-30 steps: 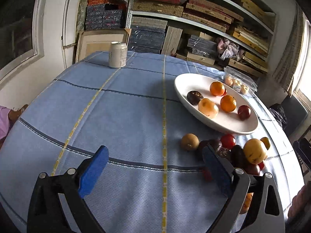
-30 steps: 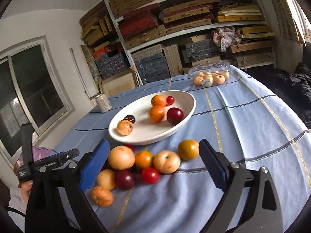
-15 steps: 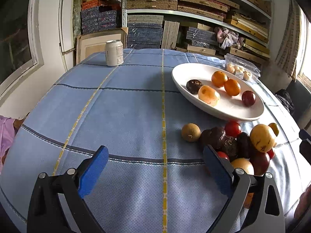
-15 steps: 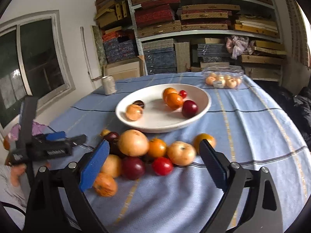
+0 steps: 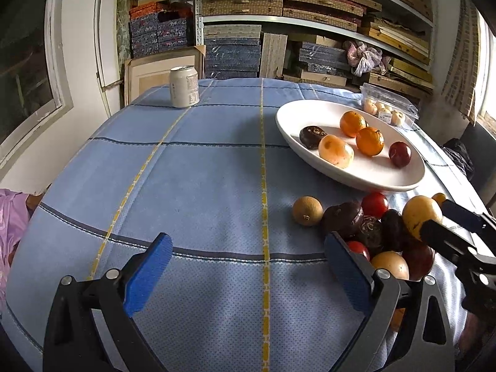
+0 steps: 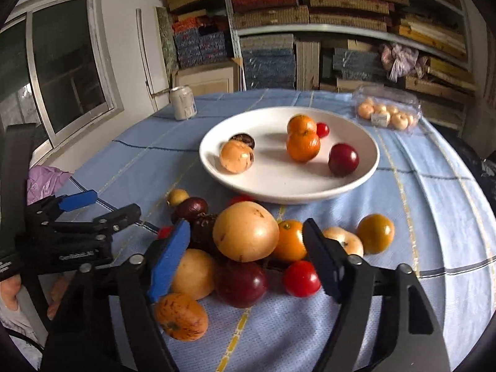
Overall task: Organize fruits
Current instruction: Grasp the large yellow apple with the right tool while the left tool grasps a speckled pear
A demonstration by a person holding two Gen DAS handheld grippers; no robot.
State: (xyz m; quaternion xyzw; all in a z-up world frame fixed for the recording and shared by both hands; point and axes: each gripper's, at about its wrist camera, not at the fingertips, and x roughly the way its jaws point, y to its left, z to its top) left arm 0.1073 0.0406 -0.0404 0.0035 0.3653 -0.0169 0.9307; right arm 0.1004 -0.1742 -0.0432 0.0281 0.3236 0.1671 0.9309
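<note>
Yellow-skinned large round fruit (image 6: 245, 231) atop loose pile on blue tablecloth (image 6: 434, 217), just before white bowl (image 6: 356, 183). Right gripper (image 6: 245, 241) closing around it, pads not yet pressing. Advisable: centre, squeeze gently, lift straight. Left gripper (image 5: 248, 266) open, empty.

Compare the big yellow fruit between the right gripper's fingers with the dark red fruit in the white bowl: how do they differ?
The big yellow fruit is pale yellow-tan with brown specks; the dark red fruit is a glossy deep red. The yellow one looks larger, though it is nearer the camera. It sits atop the pile on the tablecloth, between the closing jaws of the right gripper; the red one lies loose in the white bowl. Both are round and whole.
</note>
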